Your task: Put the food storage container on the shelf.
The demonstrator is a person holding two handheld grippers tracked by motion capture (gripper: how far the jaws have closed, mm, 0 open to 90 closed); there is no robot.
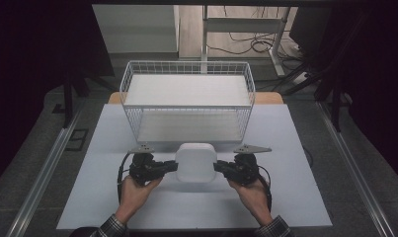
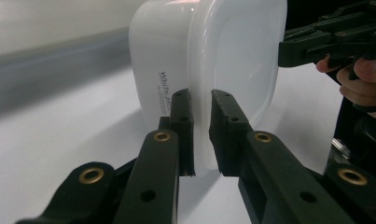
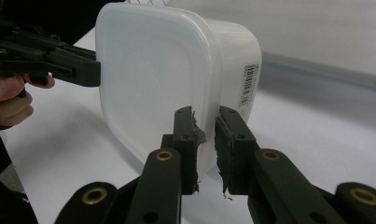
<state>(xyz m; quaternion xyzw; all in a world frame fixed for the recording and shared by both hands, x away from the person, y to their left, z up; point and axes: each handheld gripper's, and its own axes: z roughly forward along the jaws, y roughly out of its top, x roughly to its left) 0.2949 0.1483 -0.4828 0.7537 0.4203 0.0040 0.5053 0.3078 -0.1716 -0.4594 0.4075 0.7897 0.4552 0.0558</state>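
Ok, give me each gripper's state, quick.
Left gripper: shut on the white plastic container.
Right gripper: shut on its opposite rim.

Milky white plastic on the container point(image 1: 196, 162), translucent and smooth, with a soft sheen along its rounded corners. A printed paper label point(image 3: 250, 84) with a barcode sits on one side wall, and dark script is printed on the other. The left tool point(image 1: 173, 167) is matt black plastic, its arms studded with brassy metal rivets point(image 2: 162, 136). Same look on the right tool point(image 1: 218, 167), and its dark pads point(image 3: 225, 151) appear rough and frayed at the edges. Beyond them, the basket point(image 1: 186, 66) is thin white-coated wire, a fine mesh. The table point(image 1: 285, 187) has a pale, matt, smooth top. Near the bottom, the sleeves point(image 1: 112, 226) are checked cloth.
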